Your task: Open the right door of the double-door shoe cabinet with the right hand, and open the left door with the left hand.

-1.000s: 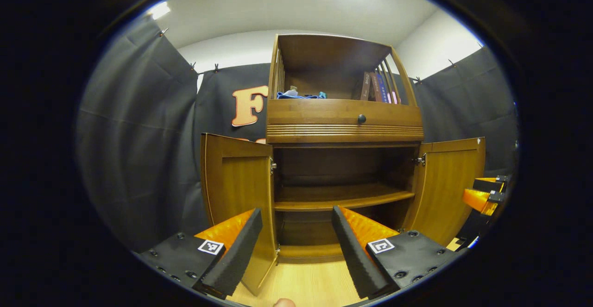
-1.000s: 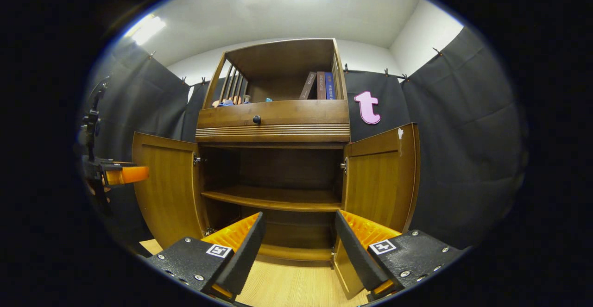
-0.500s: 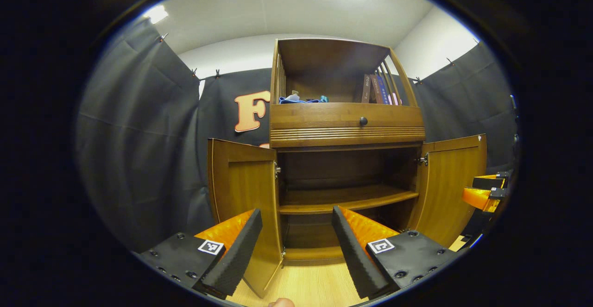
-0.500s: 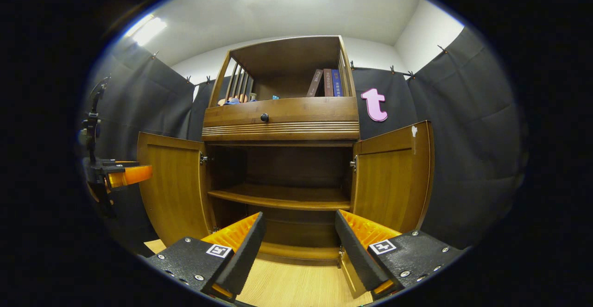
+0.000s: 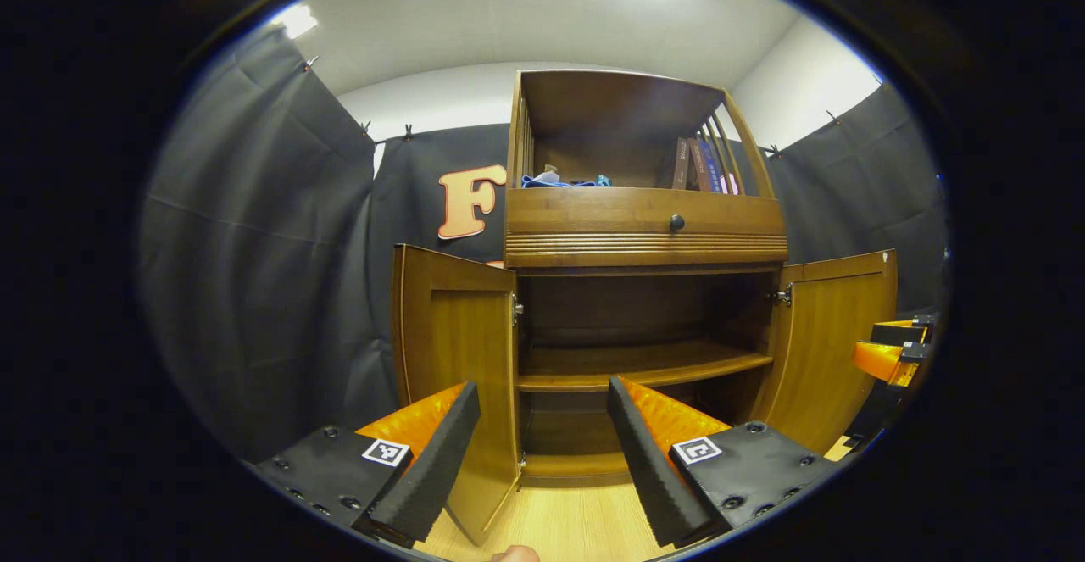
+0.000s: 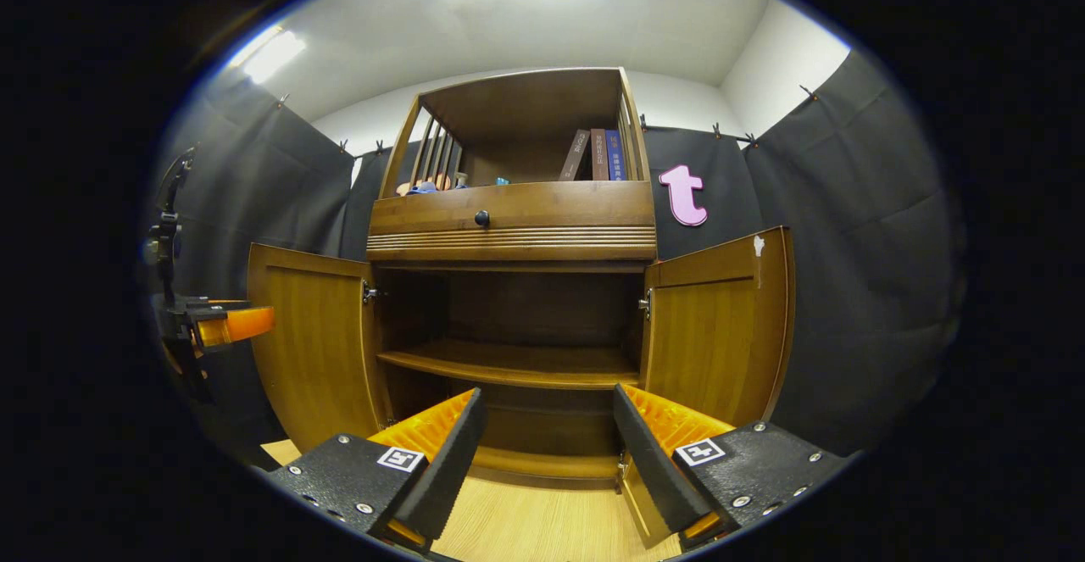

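Left gripper (image 5: pixel 542 452) wide apart, holding nothing; right gripper (image 6: pixel 542 460) also spread wide and bare, both back from the shoe cabinet (image 5: pixel 644 244), which stands on a light wood floor (image 6: pixel 542 528). Left door (image 5: pixel 458 350) swung fully out, right door (image 6: pixel 716 325) swung out too. Inner shelf (image 6: pixel 509 365) exposed between them. Books (image 6: pixel 598 155) on the top shelf, dark drawer knob (image 6: pixel 481 218) below.

Both cabinet doors (image 5: pixel 458 350) swung wide; left claw (image 5: pixel 542 452) empty, spread.
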Demonstrator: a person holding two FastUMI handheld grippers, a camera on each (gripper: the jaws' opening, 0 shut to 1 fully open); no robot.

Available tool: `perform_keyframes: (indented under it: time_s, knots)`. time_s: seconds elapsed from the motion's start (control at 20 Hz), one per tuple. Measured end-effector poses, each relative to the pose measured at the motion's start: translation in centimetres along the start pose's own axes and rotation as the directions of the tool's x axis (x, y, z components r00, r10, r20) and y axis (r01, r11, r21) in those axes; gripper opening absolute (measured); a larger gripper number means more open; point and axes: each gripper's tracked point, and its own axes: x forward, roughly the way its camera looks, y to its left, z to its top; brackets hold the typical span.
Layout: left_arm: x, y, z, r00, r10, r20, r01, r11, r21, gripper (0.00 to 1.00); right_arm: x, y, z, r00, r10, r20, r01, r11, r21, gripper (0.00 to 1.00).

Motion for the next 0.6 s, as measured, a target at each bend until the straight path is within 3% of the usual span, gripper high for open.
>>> perform_keyframes:
  time_s: [0.6]
  knots:
    - [-0.1,0.4,1.1,1.000,0.004,0.021,-0.004,1.000,0.004,0.96,0.0,-0.2,0.8,1.000,-0.011,0.012,0.011,1.000,-0.003,0.92]
